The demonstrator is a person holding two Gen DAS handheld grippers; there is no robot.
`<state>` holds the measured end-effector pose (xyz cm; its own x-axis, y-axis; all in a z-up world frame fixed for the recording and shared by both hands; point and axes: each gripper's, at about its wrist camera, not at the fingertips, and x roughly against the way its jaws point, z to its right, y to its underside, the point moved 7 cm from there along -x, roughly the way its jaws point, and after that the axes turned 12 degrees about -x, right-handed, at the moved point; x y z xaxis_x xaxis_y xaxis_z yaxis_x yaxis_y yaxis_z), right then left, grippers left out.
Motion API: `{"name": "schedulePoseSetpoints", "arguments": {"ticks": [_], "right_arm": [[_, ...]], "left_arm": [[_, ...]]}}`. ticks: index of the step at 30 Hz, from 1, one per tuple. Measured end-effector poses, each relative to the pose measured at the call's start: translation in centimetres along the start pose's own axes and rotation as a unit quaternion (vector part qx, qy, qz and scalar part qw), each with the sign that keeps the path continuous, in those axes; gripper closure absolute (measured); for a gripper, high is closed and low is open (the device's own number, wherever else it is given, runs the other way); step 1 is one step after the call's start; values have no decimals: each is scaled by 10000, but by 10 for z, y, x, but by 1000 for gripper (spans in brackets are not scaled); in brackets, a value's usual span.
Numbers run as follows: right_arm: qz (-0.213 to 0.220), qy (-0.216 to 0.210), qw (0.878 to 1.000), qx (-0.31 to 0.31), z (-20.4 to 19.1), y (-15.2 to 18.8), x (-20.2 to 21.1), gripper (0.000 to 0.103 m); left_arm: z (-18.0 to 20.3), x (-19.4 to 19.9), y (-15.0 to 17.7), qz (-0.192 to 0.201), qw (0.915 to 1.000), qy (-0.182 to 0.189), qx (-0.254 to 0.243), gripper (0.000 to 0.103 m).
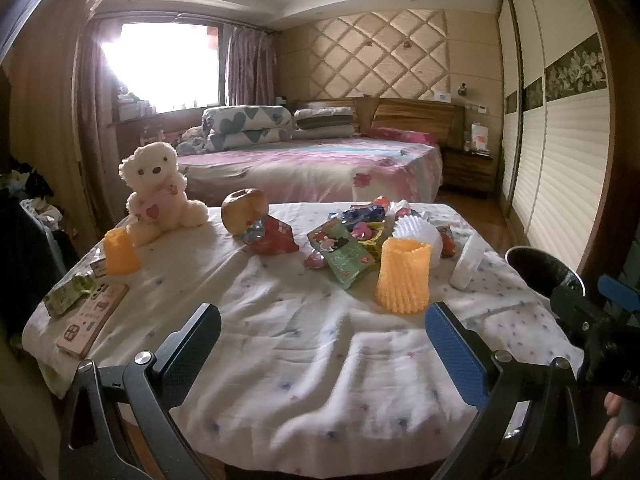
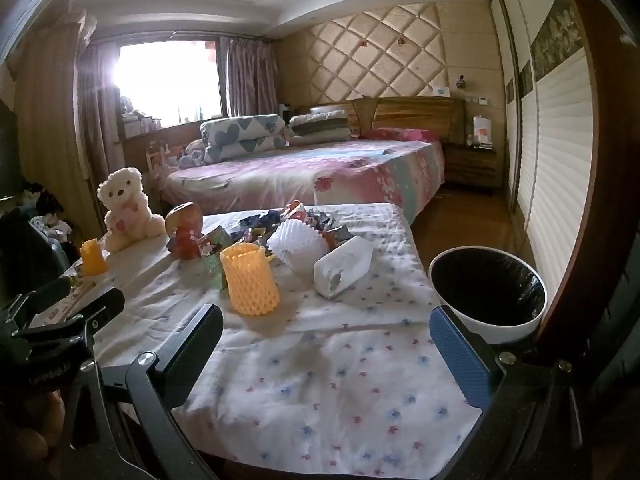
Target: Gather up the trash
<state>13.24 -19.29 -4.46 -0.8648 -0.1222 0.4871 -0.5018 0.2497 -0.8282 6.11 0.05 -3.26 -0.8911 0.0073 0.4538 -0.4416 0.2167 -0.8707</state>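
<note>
The left gripper (image 1: 322, 344) hangs over the near edge of the cloth-covered table (image 1: 304, 344), its two fingers spread wide with only rumpled cloth between them; they pinch nothing and touch no object. The right gripper (image 2: 326, 348) sits the same way over the near right part of the table (image 2: 320, 380), fingers wide apart and empty, with the blue pad (image 2: 460, 356) on its right side just in front of the bin.

The trash lies toward the far half of the table. A yellow foam fruit net (image 1: 404, 276) stands upright nearest the left gripper, ahead of its right finger. Behind it are a white foam fruit net (image 1: 416, 234), a green snack wrapper (image 1: 346, 258), a red wrapper (image 1: 274, 238) and a heap of crumpled foil wrappers (image 1: 366, 216). A white rolled paper wad (image 2: 344, 266) lies near the right edge. A second yellow foam net (image 1: 120, 250) stands at the left edge, beside a white teddy bear (image 1: 158, 192). A bitten apple (image 1: 244, 216) rests against the red wrapper. A flat pink box (image 1: 94, 318) and a green carton (image 1: 66, 296) lie at the near left corner.

A white bin with a black liner (image 2: 490, 292) stands off the table's right edge, just beside it.
</note>
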Motion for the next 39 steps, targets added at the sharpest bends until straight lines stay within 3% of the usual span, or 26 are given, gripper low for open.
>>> {"name": "schedulePoseSetpoints", "arguments": {"ticks": [39], "right_arm": [[-29,-11,10000,-39,5,2,-3,0]], "left_arm": [[5,-1,0,-5,10000,39,-40,0]]}}
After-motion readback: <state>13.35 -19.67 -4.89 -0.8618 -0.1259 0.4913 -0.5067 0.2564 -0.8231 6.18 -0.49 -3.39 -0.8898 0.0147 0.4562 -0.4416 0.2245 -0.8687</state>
